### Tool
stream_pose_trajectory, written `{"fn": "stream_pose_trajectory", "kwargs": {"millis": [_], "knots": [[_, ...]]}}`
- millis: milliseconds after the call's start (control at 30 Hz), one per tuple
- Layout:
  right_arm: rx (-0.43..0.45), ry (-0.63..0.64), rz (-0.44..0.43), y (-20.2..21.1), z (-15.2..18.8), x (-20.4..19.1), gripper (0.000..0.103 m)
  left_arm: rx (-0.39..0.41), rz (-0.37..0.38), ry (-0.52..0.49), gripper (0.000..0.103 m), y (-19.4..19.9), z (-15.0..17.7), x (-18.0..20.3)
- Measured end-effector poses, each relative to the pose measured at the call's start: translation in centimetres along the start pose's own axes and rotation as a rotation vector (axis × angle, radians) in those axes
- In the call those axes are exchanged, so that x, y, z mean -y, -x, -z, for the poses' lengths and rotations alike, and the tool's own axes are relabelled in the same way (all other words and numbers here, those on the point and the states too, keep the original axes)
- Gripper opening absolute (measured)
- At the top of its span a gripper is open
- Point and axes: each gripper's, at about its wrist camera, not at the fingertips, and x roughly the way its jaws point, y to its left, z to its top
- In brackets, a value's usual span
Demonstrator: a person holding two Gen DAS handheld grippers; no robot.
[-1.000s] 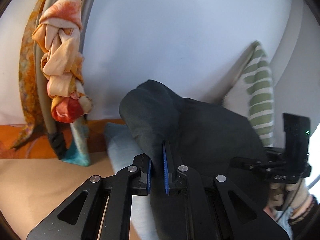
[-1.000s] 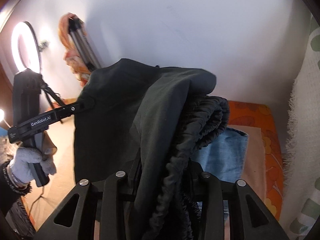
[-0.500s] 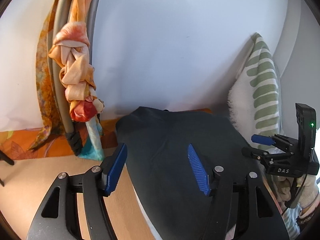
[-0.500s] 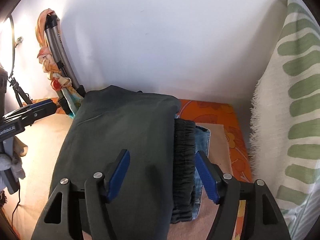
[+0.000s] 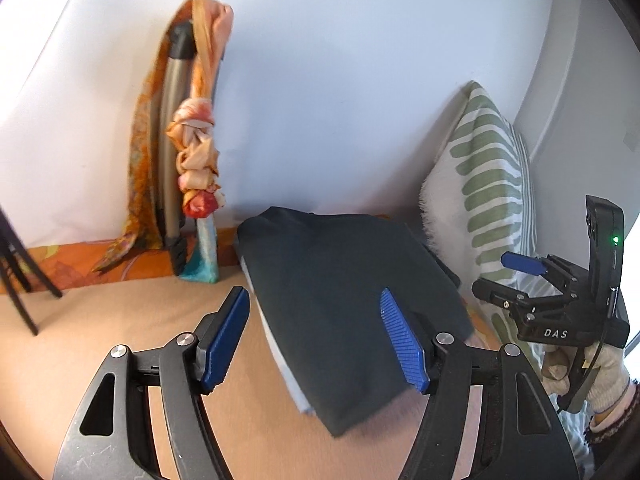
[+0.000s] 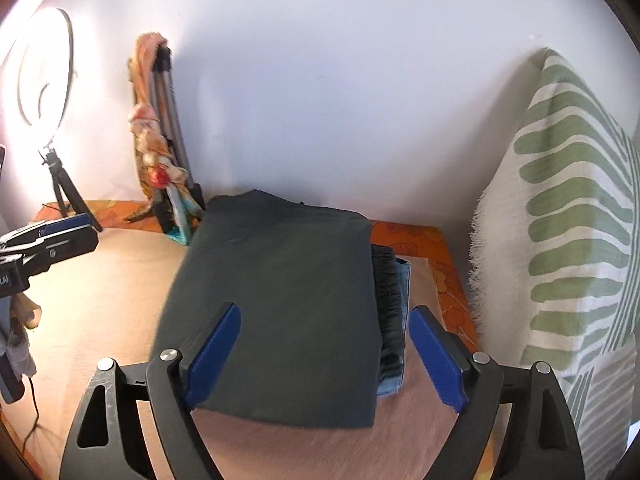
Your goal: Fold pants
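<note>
The dark grey-green pants (image 6: 280, 300) lie folded flat on the beige bed surface (image 5: 120, 320), on top of a folded light-blue garment (image 6: 402, 280). The black ribbed waistband (image 6: 386, 300) shows along their right side. My left gripper (image 5: 314, 300) hovers over the pants' (image 5: 344, 300) near-left part. Its jaws are opening and its blue pads (image 5: 400, 344) touch nothing. My right gripper (image 6: 324, 310) hangs above the pants' near edge, jaws opening wide, and grips nothing. It also shows at the right of the left wrist view, as the right gripper (image 5: 516, 280).
A green-striped white pillow (image 6: 568, 220) stands against the right wall. A folded tripod wrapped in an orange scarf (image 5: 188, 160) leans in the back-left corner. A lit ring light (image 6: 40, 68) is at far left. Orange floral cloth (image 6: 440, 264) edges the bed. A gloved hand (image 5: 600, 376) holds the right gripper.
Both grippers were shut on the lifted dark pants; they have let go, opened wide and drawn back and up. The pants now lie flat on the pile.
</note>
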Motion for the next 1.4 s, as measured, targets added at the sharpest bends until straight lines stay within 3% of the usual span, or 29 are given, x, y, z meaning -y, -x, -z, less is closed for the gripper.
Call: {"fn": "stream_pose_trajectory", "kwargs": {"millis": [167, 533, 867, 1167, 1400], "knots": [[0.041, 0.011, 0.046, 3.6, 1.0, -2.0, 0.094, 0.0, -0.047, 0.002, 0.075, 3.6, 1.3, 0.8], [0.074, 0.002, 0.067, 9.7, 4.6, -7.4, 0.094, 0.052, -0.047, -0.011, 0.076, 11.9, 5.4, 1.3], [0.102, -0.031, 0.015, 13.2, 8.3, -11.5, 0.095, 0.132, -0.084, -0.079, 0.082, 18.8, 9.5, 2.0], [0.133, -0.039, -0.014, 14.9, 11.6, -14.9, 0.095, 0.178, -0.095, -0.115, 0.088, 21.9, 12.9, 2.3], [0.151, -0.074, -0.003, 14.4, 13.4, -15.1, 0.095, 0.18, -0.135, -0.125, 0.092, 22.3, 14.2, 2.1]]}}
